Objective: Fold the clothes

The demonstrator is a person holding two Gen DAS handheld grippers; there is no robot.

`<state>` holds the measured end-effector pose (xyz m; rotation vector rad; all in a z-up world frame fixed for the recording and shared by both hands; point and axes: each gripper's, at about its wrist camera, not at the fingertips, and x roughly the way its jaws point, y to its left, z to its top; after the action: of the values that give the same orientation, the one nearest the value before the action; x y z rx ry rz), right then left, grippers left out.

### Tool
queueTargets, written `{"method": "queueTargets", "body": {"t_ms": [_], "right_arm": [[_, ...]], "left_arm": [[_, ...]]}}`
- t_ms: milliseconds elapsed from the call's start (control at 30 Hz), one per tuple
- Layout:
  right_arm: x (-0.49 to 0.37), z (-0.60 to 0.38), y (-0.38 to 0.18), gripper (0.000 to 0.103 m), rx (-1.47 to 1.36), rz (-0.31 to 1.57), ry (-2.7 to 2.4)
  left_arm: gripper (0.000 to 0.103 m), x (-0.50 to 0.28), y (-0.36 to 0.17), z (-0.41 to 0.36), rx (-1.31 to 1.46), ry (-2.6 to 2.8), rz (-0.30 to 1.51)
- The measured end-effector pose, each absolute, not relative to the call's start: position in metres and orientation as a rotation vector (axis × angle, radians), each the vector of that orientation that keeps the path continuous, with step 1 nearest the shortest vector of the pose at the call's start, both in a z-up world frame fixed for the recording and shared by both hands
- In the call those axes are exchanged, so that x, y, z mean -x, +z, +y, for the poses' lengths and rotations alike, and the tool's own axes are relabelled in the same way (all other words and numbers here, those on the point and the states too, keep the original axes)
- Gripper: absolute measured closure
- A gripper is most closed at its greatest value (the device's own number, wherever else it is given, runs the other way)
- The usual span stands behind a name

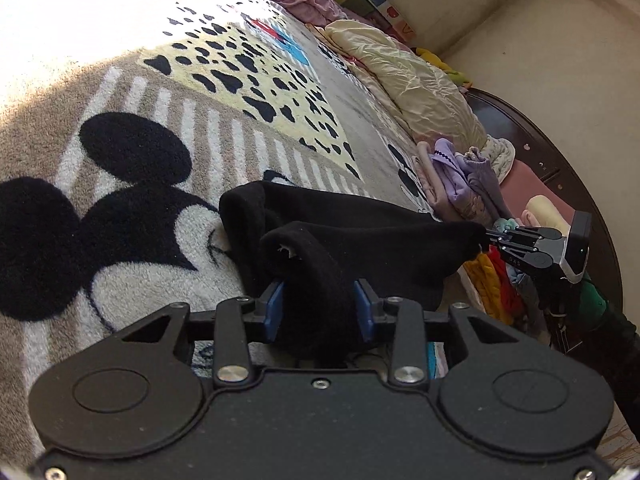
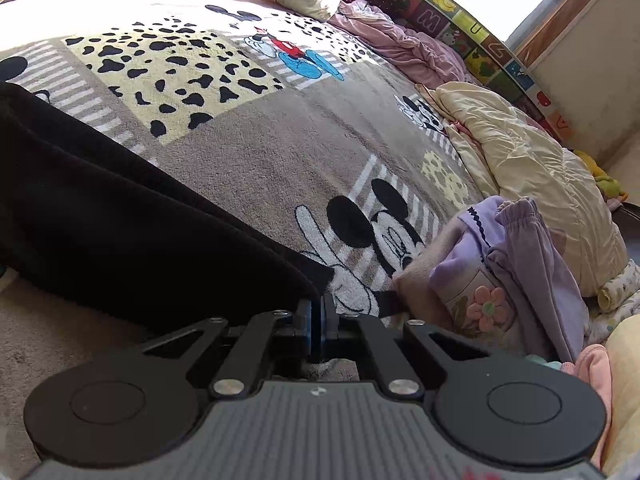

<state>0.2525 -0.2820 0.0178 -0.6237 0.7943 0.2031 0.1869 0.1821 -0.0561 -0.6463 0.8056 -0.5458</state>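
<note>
A black garment (image 1: 352,240) is stretched low over the Mickey Mouse blanket (image 1: 132,132) on the bed. My left gripper (image 1: 319,304) is shut on a bunched end of it between its blue pads (image 1: 276,310). My right gripper (image 1: 490,236), seen at the right in the left wrist view, is shut on the garment's other corner. In the right wrist view the black garment (image 2: 120,220) runs off to the left from my right gripper (image 2: 318,316), whose jaws are closed on its edge.
Folded purple clothes (image 2: 508,264) lie just right of the right gripper, with a cream quilt (image 2: 528,168) and a pink blanket (image 2: 404,44) behind. A colourful pile (image 1: 496,280) and the dark bed frame (image 1: 532,128) are at the bed's edge.
</note>
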Motion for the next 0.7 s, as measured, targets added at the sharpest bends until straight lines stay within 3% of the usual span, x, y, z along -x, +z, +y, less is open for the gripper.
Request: {"method": "queueTargets", "body": {"t_ms": [200,233,300,367,500,700], "right_arm": [[-0.248,-0.283,0.015,0.099,0.627,0.800,0.201],[-0.248,-0.283,0.014,0.099,0.628,0.800,0.200],[-0.249,-0.284,0.015,0.099,0.624,0.801,0.198],[-0.251,-0.284,0.014,0.098,0.622,0.804,0.195],[-0.264,-0.286,0.015,0.099,0.608,0.821,0.196],[-0.286,-0.288,0.016,0.099,0.581,0.851,0.199]], "left_arm": [[0.069,-0.198,-0.074,0.191,0.852,-0.530,0.804],[0.072,-0.198,-0.075,0.192,0.869,-0.520,0.799],[0.089,-0.196,-0.073,0.191,0.867,-0.503,0.755],[0.094,-0.192,-0.060,0.189,0.821,-0.495,0.679],[0.095,-0.186,-0.047,0.189,0.755,-0.463,0.557],[0.095,-0.195,-0.054,0.182,0.714,-0.405,0.565]]}}
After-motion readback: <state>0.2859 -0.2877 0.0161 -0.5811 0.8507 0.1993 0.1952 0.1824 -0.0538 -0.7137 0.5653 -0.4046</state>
